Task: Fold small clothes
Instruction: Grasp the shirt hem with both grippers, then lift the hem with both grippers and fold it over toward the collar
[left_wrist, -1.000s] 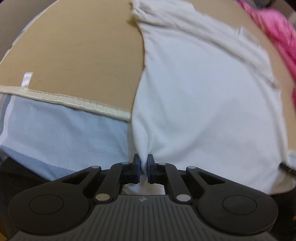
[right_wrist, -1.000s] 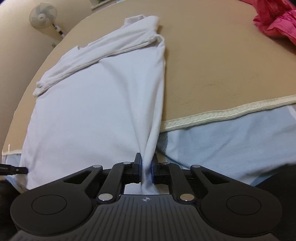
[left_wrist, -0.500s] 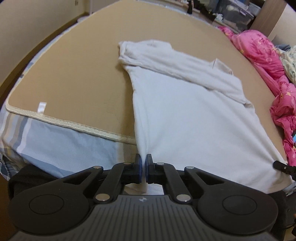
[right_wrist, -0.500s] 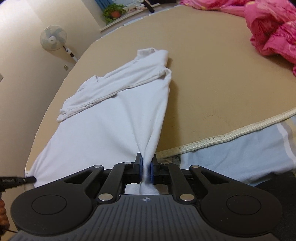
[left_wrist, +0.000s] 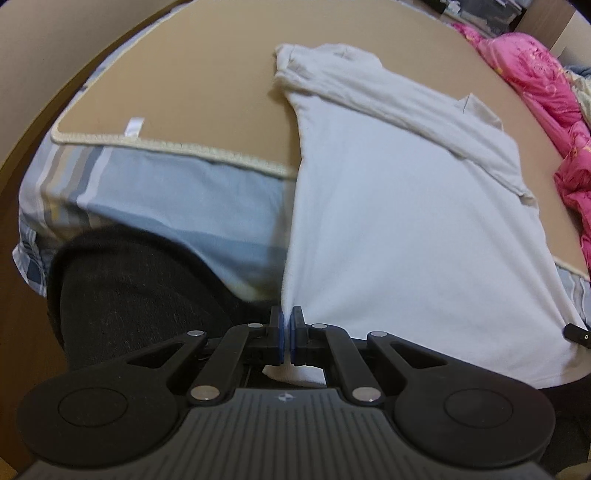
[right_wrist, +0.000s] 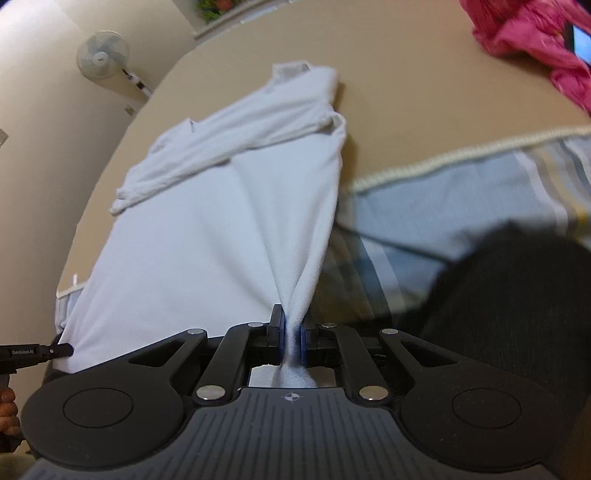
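I have pulled the white shirt (left_wrist: 406, 229) back toward 6 o'clock, so its hem now hangs off the mat (left_wrist: 177, 85); left gripper (left_wrist: 287, 334) and right gripper (right_wrist: 291, 338) both pinch hem corners, ready to fold

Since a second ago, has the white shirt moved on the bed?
Yes. The white shirt slid toward the camera: its hem now hangs past the mat's cream edging, over the blue sheet.

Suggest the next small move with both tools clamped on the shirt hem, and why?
Probably carry both hem corners forward together, toward the folded sleeves. The left tool and right tool each pinch a bottom corner of the white shirt, which is pulled taut and hangs off the tan mat edge, so the body looks ready to be folded in half.
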